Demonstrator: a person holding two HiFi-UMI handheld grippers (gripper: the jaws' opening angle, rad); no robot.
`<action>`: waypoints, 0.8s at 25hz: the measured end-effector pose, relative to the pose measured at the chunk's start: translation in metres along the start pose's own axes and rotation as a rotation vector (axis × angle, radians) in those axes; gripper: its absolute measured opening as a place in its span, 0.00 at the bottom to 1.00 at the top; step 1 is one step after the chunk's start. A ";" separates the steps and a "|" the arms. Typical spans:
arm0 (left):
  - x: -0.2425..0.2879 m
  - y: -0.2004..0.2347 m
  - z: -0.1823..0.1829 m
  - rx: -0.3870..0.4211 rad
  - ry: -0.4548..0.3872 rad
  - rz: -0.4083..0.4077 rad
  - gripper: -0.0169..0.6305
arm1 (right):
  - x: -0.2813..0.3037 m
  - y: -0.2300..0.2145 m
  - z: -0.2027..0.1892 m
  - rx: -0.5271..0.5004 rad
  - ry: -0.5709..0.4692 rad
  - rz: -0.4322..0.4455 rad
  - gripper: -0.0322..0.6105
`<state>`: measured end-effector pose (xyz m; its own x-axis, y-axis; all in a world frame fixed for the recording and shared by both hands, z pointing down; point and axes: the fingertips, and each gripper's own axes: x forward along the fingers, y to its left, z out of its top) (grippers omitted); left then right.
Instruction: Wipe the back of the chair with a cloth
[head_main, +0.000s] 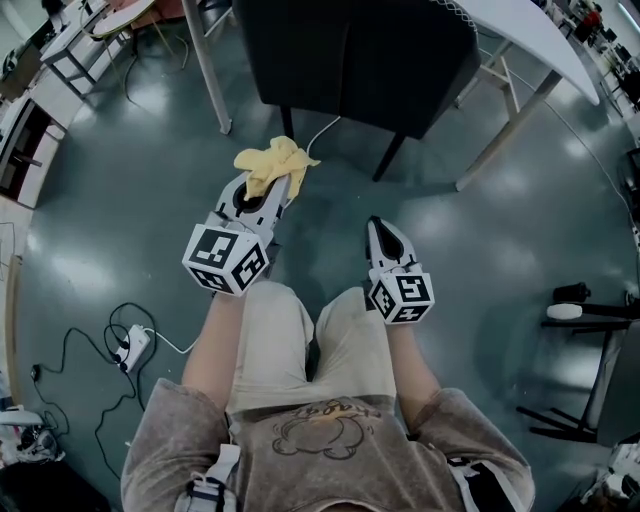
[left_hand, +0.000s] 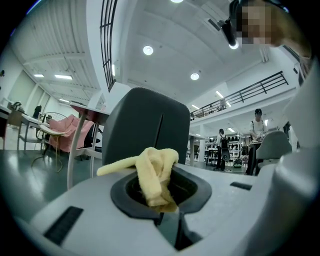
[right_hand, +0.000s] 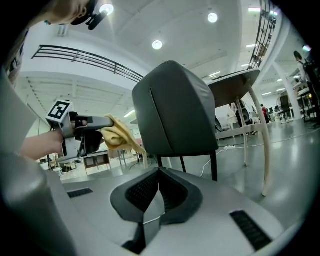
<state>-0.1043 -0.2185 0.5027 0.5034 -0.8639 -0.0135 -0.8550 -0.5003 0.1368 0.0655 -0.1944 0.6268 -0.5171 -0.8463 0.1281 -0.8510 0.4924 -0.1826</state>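
A dark grey chair (head_main: 360, 55) stands ahead of me with its back (left_hand: 145, 125) toward me; the same chair back (right_hand: 172, 107) fills the right gripper view. My left gripper (head_main: 272, 190) is shut on a yellow cloth (head_main: 273, 163), which bunches out of its tips a little short of the chair. The yellow cloth (left_hand: 155, 172) hangs between the jaws in the left gripper view, and the cloth (right_hand: 120, 136) shows at the left in the right gripper view. My right gripper (head_main: 381, 232) is shut and empty, lower and to the right of the left one.
A white table (head_main: 530, 40) with slanted legs stands right of the chair, and another table leg (head_main: 210, 70) to its left. A power strip (head_main: 130, 347) with cables lies on the floor at lower left. A black stand (head_main: 590, 320) sits at the right edge.
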 end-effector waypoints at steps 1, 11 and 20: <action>-0.001 0.003 0.004 0.006 -0.006 0.005 0.13 | 0.000 0.002 0.000 -0.001 0.000 0.004 0.09; 0.003 0.055 0.085 0.082 -0.090 0.042 0.13 | -0.008 0.006 0.005 -0.008 -0.007 0.023 0.09; 0.035 0.098 0.151 0.087 -0.091 -0.007 0.13 | -0.009 0.009 0.007 -0.019 -0.001 0.020 0.09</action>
<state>-0.1892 -0.3068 0.3663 0.4990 -0.8603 -0.1045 -0.8613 -0.5056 0.0502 0.0634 -0.1842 0.6172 -0.5339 -0.8364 0.1237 -0.8422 0.5130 -0.1662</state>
